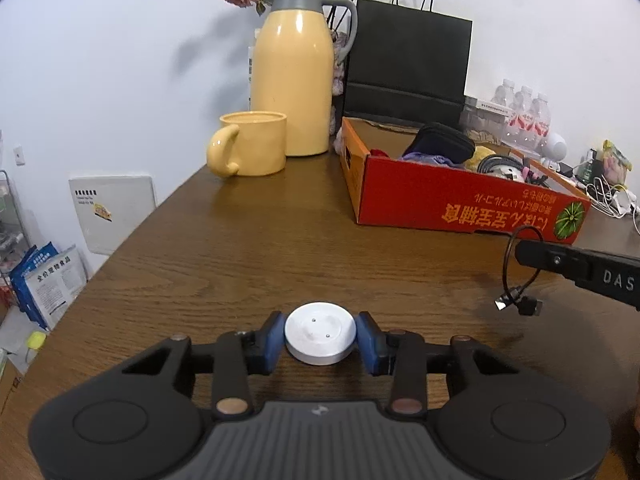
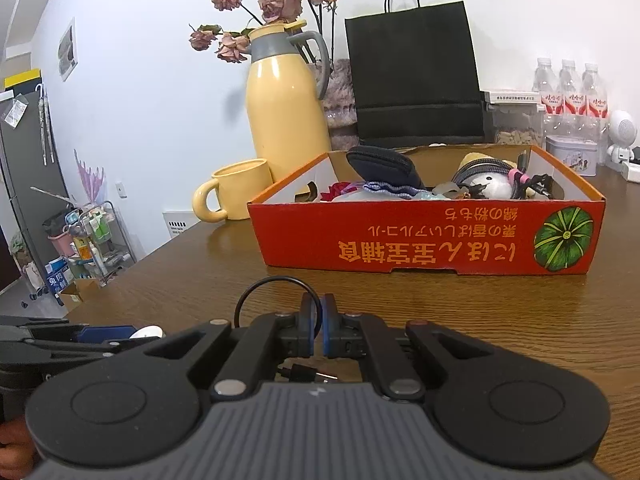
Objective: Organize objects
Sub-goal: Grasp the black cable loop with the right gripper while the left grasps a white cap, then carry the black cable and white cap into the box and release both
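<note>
A white round disc (image 1: 316, 330) lies on the brown wooden table (image 1: 248, 256), and my left gripper (image 1: 321, 344) is shut on it, a blue pad touching each side. In the right wrist view the disc (image 2: 146, 332) shows at the left edge beside that gripper's blue pad. My right gripper (image 2: 319, 320) is shut on a thin black cable (image 2: 276, 278), which loops up over the fingers. In the left wrist view the right gripper (image 1: 520, 254) comes in from the right, and the cable (image 1: 506, 276) hangs from it with its plugs just above the table.
A red cardboard box (image 2: 420, 240) with a pouch, cables and other small items stands beyond both grippers. A yellow mug (image 1: 256, 144) and yellow thermos jug (image 1: 294, 80) stand at the back left, a black paper bag (image 1: 408, 60) behind the box, and water bottles (image 2: 572, 96) at the back right.
</note>
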`<move>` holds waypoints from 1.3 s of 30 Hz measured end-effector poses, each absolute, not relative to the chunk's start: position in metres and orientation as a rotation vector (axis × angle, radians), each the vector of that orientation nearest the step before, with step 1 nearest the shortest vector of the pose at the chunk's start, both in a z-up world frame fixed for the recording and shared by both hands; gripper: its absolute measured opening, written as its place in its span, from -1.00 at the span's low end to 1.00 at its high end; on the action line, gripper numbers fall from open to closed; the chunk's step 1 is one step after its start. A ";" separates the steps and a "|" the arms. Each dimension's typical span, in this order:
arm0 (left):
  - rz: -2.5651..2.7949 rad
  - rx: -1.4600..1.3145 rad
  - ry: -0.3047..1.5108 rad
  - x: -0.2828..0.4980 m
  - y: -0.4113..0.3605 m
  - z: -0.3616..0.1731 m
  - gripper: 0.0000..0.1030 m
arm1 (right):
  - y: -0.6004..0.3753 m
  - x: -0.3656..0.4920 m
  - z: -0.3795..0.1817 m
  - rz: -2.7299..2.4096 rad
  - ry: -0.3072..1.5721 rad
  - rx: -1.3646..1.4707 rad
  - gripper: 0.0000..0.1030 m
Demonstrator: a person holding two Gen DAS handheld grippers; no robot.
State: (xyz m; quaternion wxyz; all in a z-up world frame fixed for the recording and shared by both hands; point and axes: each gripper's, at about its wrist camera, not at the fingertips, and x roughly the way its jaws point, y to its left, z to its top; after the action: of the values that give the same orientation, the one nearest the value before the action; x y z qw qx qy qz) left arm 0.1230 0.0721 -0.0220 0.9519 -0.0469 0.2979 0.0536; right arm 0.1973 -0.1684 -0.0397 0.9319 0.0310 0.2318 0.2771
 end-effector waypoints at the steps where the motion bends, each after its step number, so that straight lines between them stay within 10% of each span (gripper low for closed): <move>1: 0.111 -0.098 0.601 0.123 0.071 -0.020 -0.27 | -0.170 0.197 -0.040 0.568 0.470 0.065 -0.92; 39: 0.144 -0.093 0.409 0.324 0.006 0.048 -0.27 | -0.210 0.347 0.007 0.455 0.281 0.086 -0.92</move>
State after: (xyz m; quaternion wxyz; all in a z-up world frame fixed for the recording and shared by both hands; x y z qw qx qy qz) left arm 0.3243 0.0064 0.0484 0.9756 -0.0462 0.2027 0.0712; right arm 0.3466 -0.2096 0.0074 0.9636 0.0423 0.1385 0.2248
